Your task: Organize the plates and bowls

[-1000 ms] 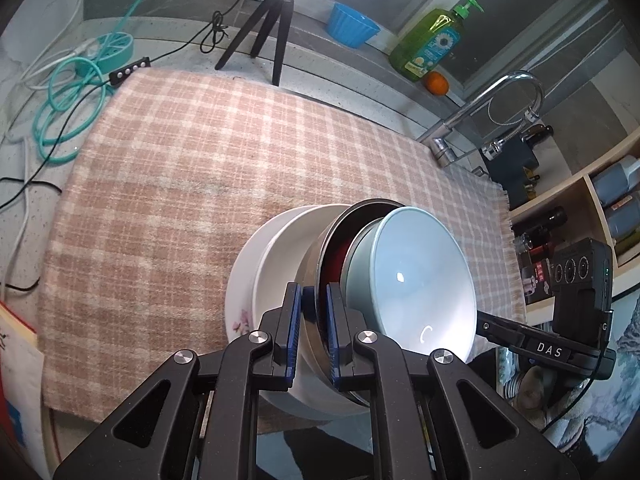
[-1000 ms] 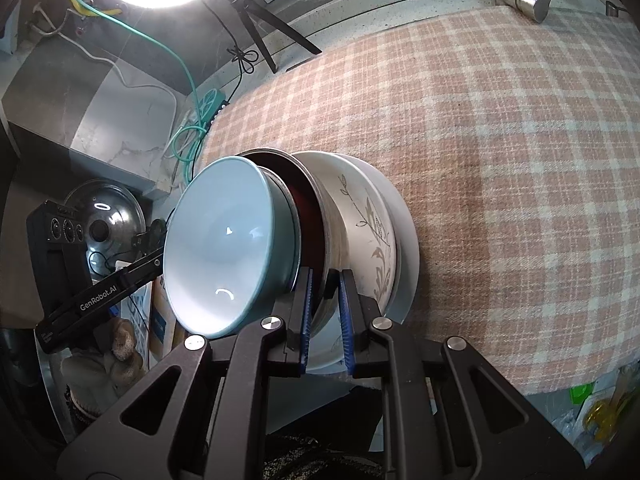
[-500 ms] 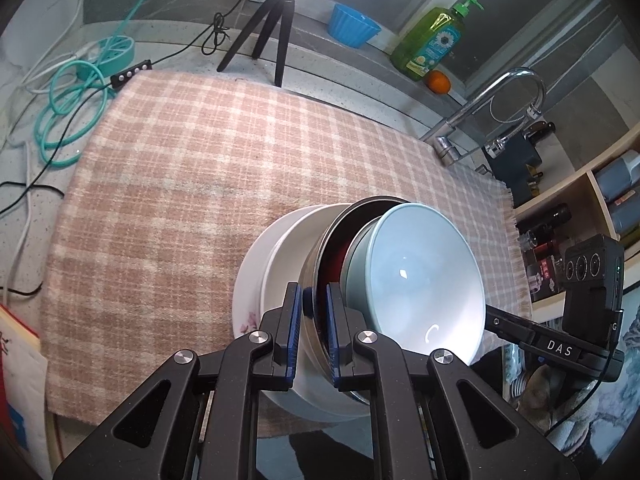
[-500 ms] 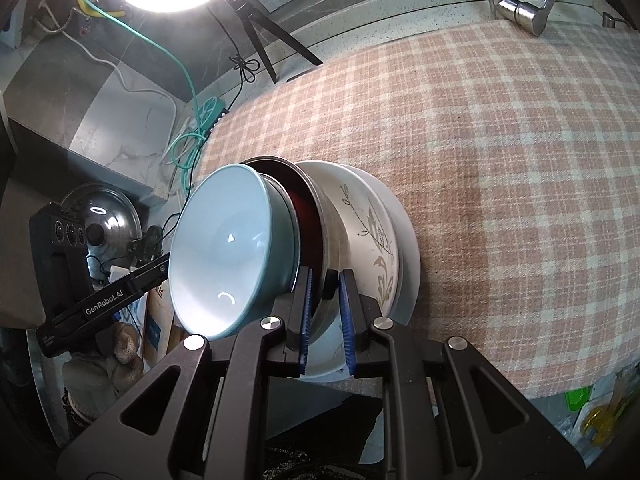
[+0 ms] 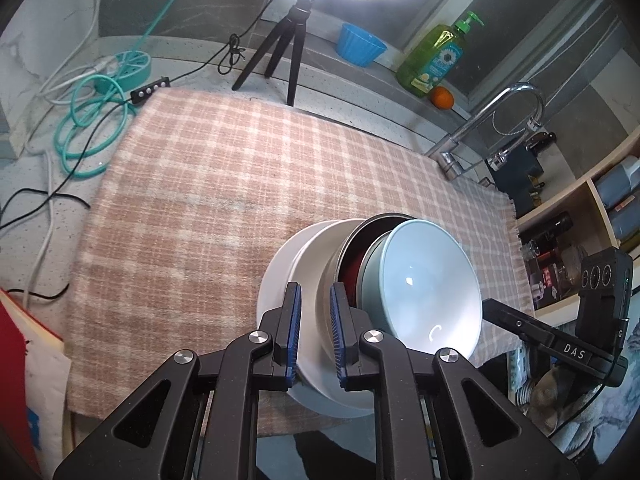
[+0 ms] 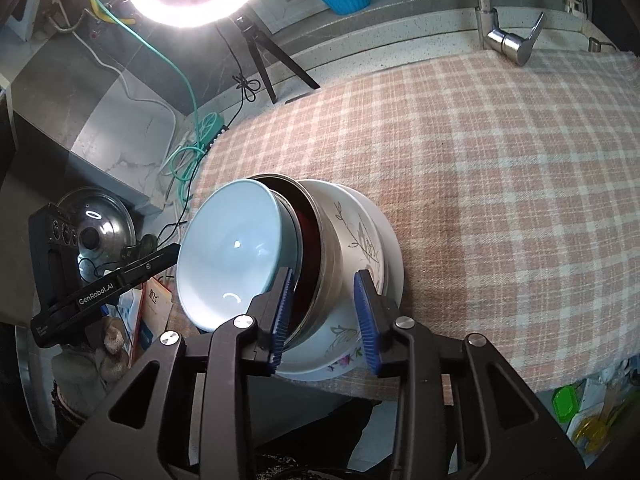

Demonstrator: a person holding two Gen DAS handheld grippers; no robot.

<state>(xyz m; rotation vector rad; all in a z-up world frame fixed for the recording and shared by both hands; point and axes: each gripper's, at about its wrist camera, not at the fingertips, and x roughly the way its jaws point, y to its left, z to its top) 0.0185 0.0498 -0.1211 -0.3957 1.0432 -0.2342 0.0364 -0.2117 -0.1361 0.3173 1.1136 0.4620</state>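
Note:
A nested stack sits on the checked cloth (image 5: 224,200) near its front edge. A light blue bowl (image 5: 430,284) lies in a steel bowl (image 5: 334,276) with a red inside, on white plates (image 5: 276,276). The same stack shows in the right wrist view: blue bowl (image 6: 232,252), steel bowl (image 6: 328,264), flower-patterned plate (image 6: 360,240). My left gripper (image 5: 314,334) is open, its fingers on either side of the stack's rims and apart from them. My right gripper (image 6: 324,320) is open wide around the steel bowl's rim.
A ring light tripod (image 5: 280,52), blue cup (image 5: 360,44), green soap bottle (image 5: 436,56) and orange (image 5: 442,98) stand at the back. A tap (image 5: 492,120) is at the right, teal cables (image 5: 92,120) at the left. A pot lid (image 6: 96,232) lies below the counter.
Both grippers have opened and let go of the stack's rims. The stack now rests on the cloth. The right jaws opened wider than the left.

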